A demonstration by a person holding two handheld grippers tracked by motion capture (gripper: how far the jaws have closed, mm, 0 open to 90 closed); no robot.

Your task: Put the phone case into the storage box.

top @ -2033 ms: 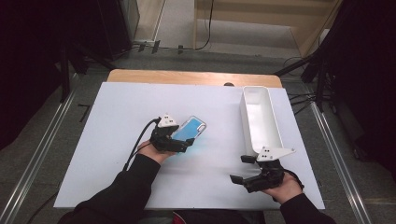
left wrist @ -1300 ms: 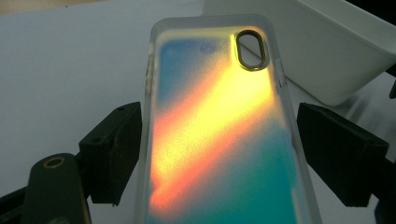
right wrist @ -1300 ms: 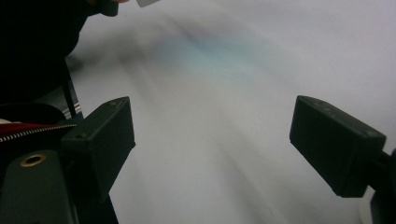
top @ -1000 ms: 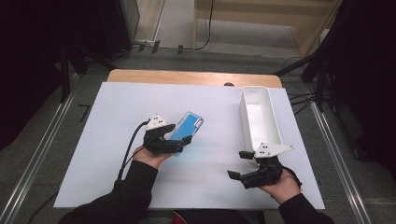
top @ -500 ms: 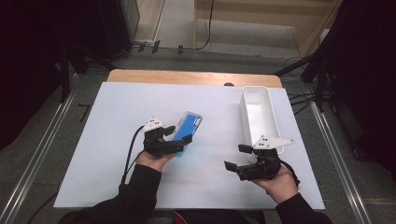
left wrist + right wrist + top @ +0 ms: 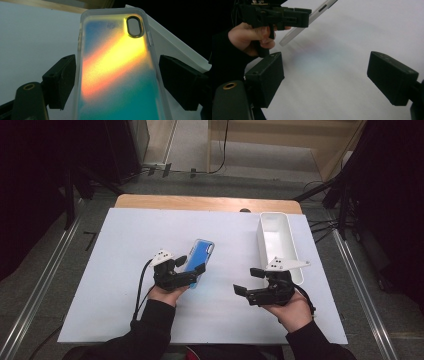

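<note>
Phone case lifted, not yet placed

Item: iridescent blue-to-orange translucent plastic phone case (image 6: 198,260), raised off the white counter (image 6: 120,270) near its middle and tilted, far end up, clamped by its long edges in the left claw (image 6: 191,266). Right claw (image 6: 248,280): jaws apart, empty, near the counter's front right edge. Long white plastic bin (image 6: 275,245) sits empty along the right edge. Judged: pick-up done; carry and release, likely into the bin, remain.
</note>
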